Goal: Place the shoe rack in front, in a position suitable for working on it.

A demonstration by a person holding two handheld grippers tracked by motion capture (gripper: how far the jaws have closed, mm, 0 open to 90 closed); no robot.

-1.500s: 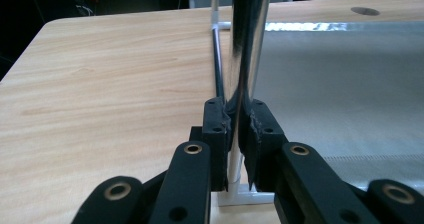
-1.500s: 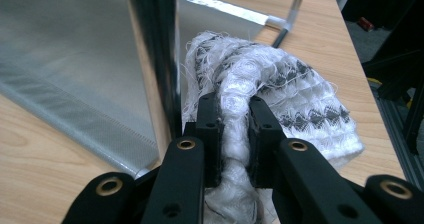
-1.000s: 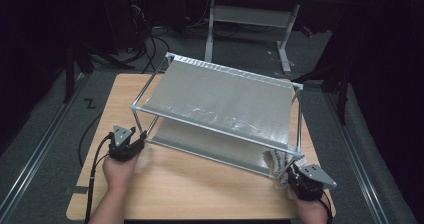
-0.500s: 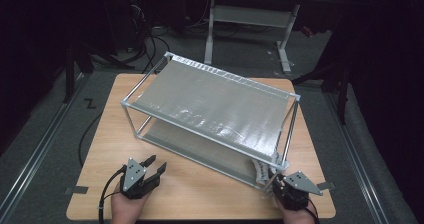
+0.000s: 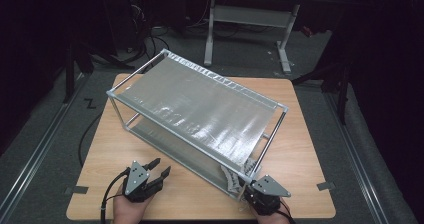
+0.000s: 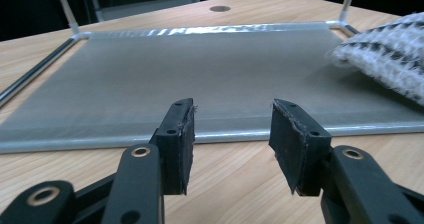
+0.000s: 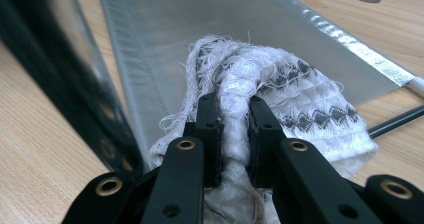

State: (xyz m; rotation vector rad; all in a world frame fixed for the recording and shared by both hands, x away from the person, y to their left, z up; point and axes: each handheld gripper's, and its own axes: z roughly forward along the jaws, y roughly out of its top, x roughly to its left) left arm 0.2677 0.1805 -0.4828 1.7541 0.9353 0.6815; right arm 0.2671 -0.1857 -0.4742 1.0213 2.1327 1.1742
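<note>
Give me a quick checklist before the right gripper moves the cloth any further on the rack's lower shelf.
1. Right gripper shut on the cloth: ok.
2. Cloth lies on the lower shelf: ok, though one edge hangs over the shelf's rim.
3. Left gripper open, nothing between its jaws: ok.
4. Left gripper apart from the rack: ok, it sits over the table in front of the rack.
5. Rack post near the right gripper clear of the cloth: cannot tell.

Table (image 5: 310, 134): light wood grain, matt. Rack (image 5: 200, 109): bright metal rods with silvery, faintly glossy woven sheet shelves. Cloth (image 7: 280, 99): white knitted fabric, rough, frayed at the edges, dark zigzag pattern. Gripper pads (image 6: 182, 134): matt black, scuffed.
</note>
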